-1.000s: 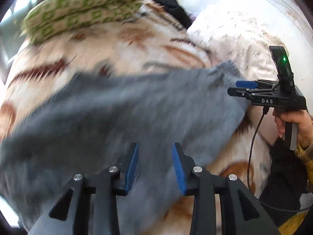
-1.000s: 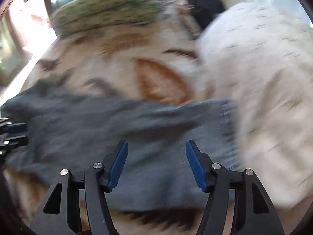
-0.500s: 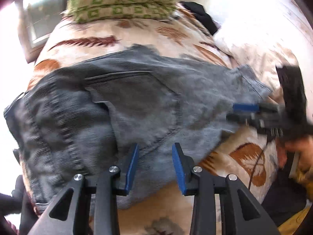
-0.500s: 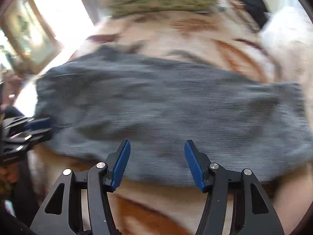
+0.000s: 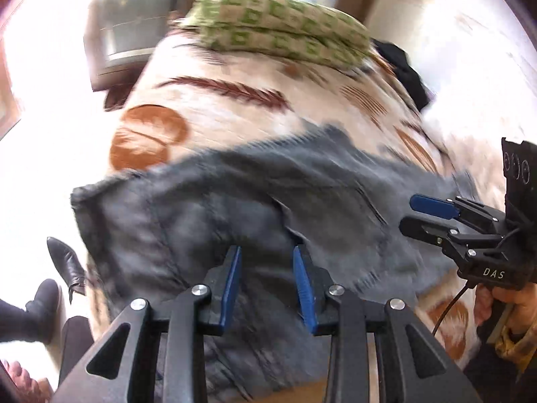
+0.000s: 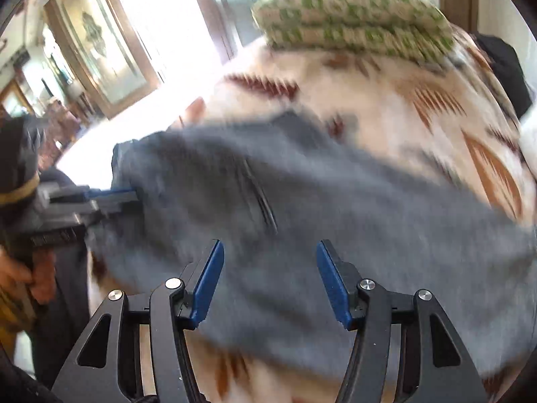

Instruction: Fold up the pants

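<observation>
Both grippers are hovering empty here. Left gripper (image 5: pixel 266 288) has its blue fingers (image 5: pixel 231 288) set narrow and has just been closing a touch, nothing between them. Right gripper (image 6: pixel 266 282) sits wider, also just been closing, also empty. Under them the grey denim pants (image 5: pixel 268 208) lie spread across the bed with the cream leaf-print blanket (image 5: pixel 214 114), waistband toward its left edge. Further back, a green-checked folded pillow (image 5: pixel 278 38) sits at the far end. Risk, I reckon: those narrow fingers pinch one layer only, so the fold drags crooked or bunches the blanket underneath.
</observation>
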A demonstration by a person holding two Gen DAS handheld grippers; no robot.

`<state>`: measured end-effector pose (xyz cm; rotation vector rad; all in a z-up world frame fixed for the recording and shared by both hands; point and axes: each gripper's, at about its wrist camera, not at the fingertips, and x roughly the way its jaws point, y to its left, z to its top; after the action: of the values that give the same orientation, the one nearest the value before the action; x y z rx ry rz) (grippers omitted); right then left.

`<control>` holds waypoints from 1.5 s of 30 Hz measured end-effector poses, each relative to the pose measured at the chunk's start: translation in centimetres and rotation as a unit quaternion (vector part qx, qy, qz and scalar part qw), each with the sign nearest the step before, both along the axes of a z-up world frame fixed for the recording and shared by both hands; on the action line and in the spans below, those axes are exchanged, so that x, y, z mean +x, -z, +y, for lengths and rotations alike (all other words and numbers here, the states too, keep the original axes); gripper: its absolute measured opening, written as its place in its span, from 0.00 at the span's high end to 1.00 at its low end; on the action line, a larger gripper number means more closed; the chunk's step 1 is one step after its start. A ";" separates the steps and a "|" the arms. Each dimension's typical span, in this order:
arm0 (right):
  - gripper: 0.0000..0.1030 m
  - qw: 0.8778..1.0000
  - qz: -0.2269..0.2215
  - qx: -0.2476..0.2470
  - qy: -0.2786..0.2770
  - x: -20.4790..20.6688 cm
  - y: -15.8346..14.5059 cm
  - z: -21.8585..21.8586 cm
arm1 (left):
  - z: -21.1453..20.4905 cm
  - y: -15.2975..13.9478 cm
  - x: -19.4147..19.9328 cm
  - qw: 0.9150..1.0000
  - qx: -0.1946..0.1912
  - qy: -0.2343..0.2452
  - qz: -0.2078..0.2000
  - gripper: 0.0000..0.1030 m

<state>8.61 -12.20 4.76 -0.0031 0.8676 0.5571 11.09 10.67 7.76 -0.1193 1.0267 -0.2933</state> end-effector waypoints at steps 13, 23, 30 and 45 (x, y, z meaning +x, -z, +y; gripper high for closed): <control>0.53 0.998 0.049 -0.037 0.020 8.9 3.2 6.0 | 0.5 2.4 4.2 0.997 0.073 0.001 0.024 0.77; 0.47 0.998 0.060 -0.022 0.027 -0.7 4.3 1.6 | -0.6 2.7 -2.7 0.995 0.098 0.034 0.008 0.73; 0.47 0.999 0.022 -0.014 0.044 -4.7 4.0 -1.4 | -0.9 1.3 -5.3 0.996 0.083 0.015 -0.025 0.62; 0.41 0.928 0.088 0.142 0.332 -7.7 2.8 -19.6 | -7.1 -1.8 -5.7 0.992 0.076 0.081 -0.061 0.42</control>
<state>0.93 -31.83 1.93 0.5949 0.8903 0.0378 5.42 3.52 9.57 0.1189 0.9355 -0.3642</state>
